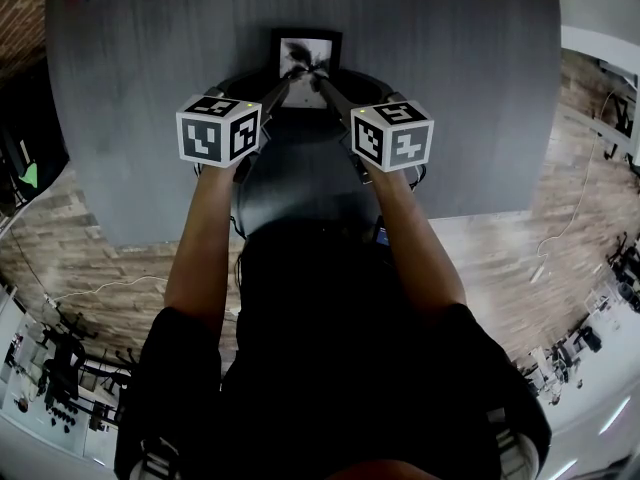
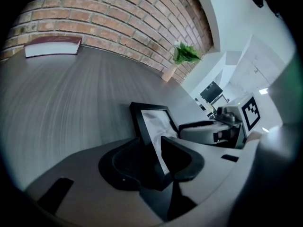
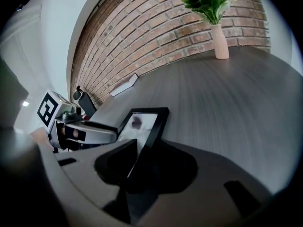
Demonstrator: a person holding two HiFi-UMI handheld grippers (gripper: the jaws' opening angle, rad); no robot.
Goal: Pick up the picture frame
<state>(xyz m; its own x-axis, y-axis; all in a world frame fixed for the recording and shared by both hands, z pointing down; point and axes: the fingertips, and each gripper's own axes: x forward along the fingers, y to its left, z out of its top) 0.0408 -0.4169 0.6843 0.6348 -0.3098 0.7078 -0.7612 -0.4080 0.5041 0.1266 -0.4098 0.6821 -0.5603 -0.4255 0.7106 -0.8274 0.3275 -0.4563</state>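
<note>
A black picture frame [image 1: 305,63] with a pale print stands upright on the round grey table [image 1: 450,88]. My left gripper [image 1: 281,88] reaches its left lower edge and my right gripper [image 1: 327,86] its right lower edge. In the left gripper view the frame [image 2: 154,122] runs edge-on between the jaws of the left gripper [image 2: 158,148], which press on it. In the right gripper view the frame [image 3: 142,122] sits the same way in the right gripper [image 3: 137,152], with both jaws against it. Both grippers slant downward.
A red and white book [image 2: 52,46] lies flat at the table's far left by the brick wall. A green plant in a pink vase [image 3: 213,13] stands at the far right. The table's near edge [image 1: 300,233] is close to the person's body.
</note>
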